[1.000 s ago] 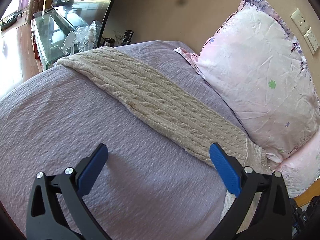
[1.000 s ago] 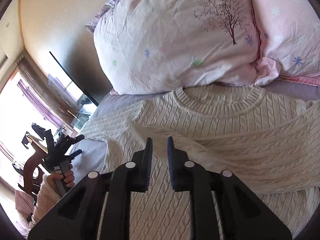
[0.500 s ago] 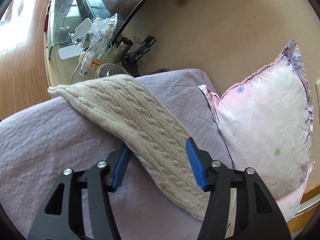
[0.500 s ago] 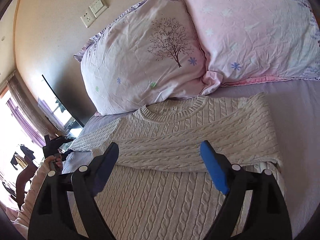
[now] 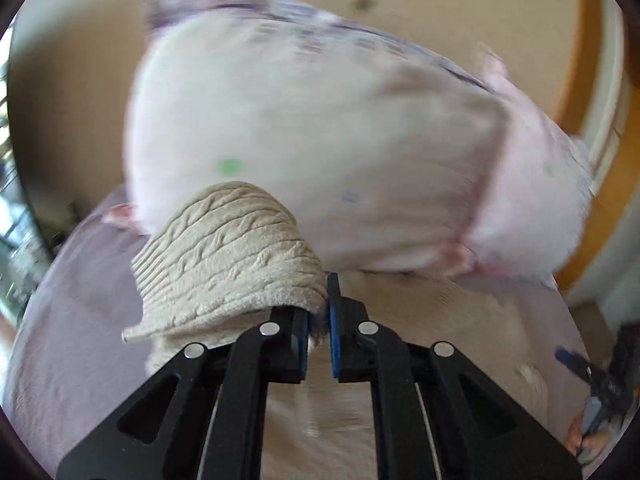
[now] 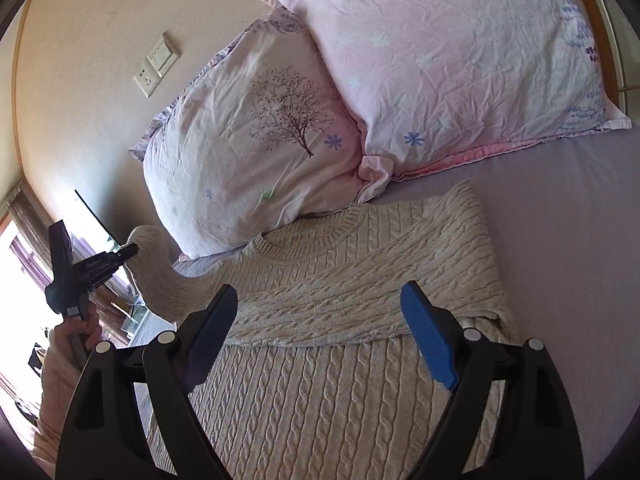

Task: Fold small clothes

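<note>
A cream cable-knit sweater [image 6: 360, 288] lies flat on the lilac bed, collar toward the pillows, its right sleeve folded across the chest. My left gripper [image 5: 319, 312] is shut on the sweater's left sleeve [image 5: 228, 264] and holds it lifted above the bed; the view is blurred. The lifted sleeve [image 6: 160, 276] and the left gripper [image 6: 86, 270] also show at the left of the right wrist view. My right gripper [image 6: 320, 328] is open and empty, hovering over the sweater's body.
Two pink floral pillows [image 6: 260, 148] [image 6: 460, 52] lean on the beige wall at the head of the bed. Bare lilac bedspread [image 6: 560, 220] lies right of the sweater. A wall socket plate [image 6: 158, 64] is above. The right gripper shows at the right edge of the left view [image 5: 600, 384].
My left gripper closed on the left sleeve and lifted it, swinging toward the pillows. My right gripper opened, let go of the right sleeve and drew back.
</note>
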A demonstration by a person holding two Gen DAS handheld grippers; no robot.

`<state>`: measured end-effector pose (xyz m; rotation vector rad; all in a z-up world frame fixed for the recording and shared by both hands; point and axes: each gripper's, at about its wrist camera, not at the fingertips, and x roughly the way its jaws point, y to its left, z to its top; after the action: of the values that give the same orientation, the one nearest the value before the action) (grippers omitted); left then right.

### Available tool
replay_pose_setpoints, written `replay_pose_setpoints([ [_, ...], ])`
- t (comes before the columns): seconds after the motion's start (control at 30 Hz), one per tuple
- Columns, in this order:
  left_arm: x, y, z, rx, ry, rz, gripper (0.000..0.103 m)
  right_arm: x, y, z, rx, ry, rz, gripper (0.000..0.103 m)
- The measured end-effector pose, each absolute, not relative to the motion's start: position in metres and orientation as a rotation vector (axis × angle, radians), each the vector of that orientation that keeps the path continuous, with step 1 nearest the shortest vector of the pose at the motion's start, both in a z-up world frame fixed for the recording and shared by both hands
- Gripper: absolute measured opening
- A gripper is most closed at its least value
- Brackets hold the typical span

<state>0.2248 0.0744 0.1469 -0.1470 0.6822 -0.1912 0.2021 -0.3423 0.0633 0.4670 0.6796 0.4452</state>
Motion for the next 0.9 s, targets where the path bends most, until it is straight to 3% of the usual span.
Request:
replay_pose_setpoints([
  [0.07,0.224,-0.013,0.118,-0.017,0.756,-0.329,0.041,0.208,-0.348,0.057,0.508,0.696,0.432,0.085],
  [0.2,0.205,-0.081,0.07,0.202,0.837,-0.387,0.041,0.215,-0.365,0.039,0.566,0.777,0.409,0.085],
  [0.37,0.183,-0.008,0.065,0.052,0.844,-0.298,0.054,0.228,-0.368,0.033,0.543,0.83,0.394,0.07],
  [0.53,0.143,0.05,0.062,-0.008,0.829,-0.189,0.062,0.263,-0.31,0.043,0.407,0.868,0.424,0.068],
  [0.73,0.112,0.065,0.065,-0.057,0.827,-0.209,0.069,0.325,-0.224,0.036,0.235,0.921,0.368,0.067],
  [0.77,0.11,0.067,0.066,-0.051,0.823,-0.207,0.07,0.335,-0.217,0.026,0.211,0.946,0.327,0.054],
  [0.83,0.108,0.071,0.065,-0.043,0.815,-0.188,0.071,0.347,-0.219,0.005,0.209,0.998,0.286,0.009],
  [0.9,0.106,0.081,0.063,-0.059,0.816,-0.167,0.072,0.341,-0.238,0.006,0.287,0.943,0.286,0.008],
])
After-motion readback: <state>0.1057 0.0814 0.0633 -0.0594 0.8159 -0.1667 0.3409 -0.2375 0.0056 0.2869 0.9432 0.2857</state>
